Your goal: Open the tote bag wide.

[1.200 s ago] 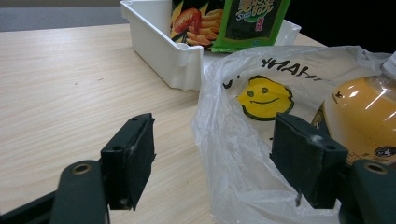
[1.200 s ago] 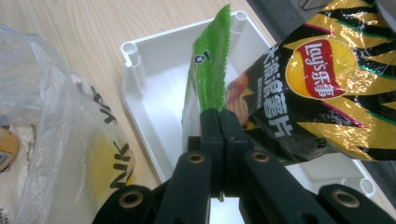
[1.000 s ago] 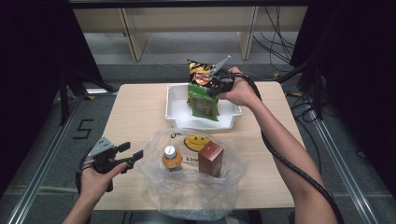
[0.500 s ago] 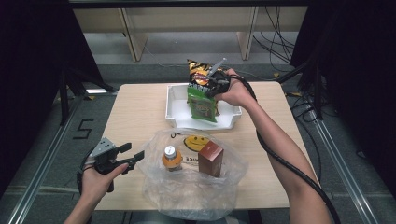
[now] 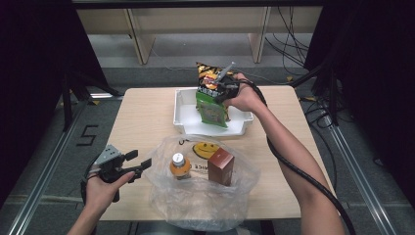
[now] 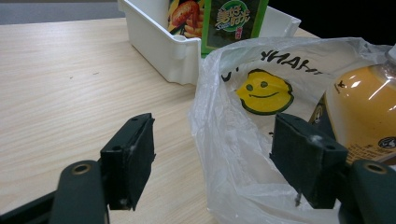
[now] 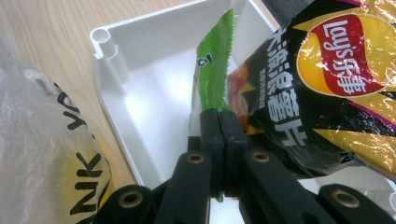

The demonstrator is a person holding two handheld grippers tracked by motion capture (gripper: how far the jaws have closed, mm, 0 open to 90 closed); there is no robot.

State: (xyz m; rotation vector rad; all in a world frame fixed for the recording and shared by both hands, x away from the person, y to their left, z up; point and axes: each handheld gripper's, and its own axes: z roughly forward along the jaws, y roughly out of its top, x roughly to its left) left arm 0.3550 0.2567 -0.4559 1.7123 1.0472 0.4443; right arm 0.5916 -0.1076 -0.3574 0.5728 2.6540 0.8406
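Wooden table [image 5: 142, 117], glossy green snack packet [image 5: 211, 106], upright

Pinched between the right gripper's [image 7: 219, 122] matt black fingers [image 7: 211, 135], the green snack bag [image 7: 212, 70] is thin crinkly film. Just beside them the black chip bag [image 7: 327, 88] shines glossy, and the white tray [image 7: 140, 107] is smooth plastic.

Two snack bags up top: one green bag [image 5: 212, 108] and one black chip bag [image 5: 207, 75], both at the one white tray [image 5: 183, 113]. One clear plastic bag [image 5: 205, 205] on the counter [image 5: 142, 117], with one orange bottle [image 5: 180, 166] and one brown box [image 5: 220, 166] on it.
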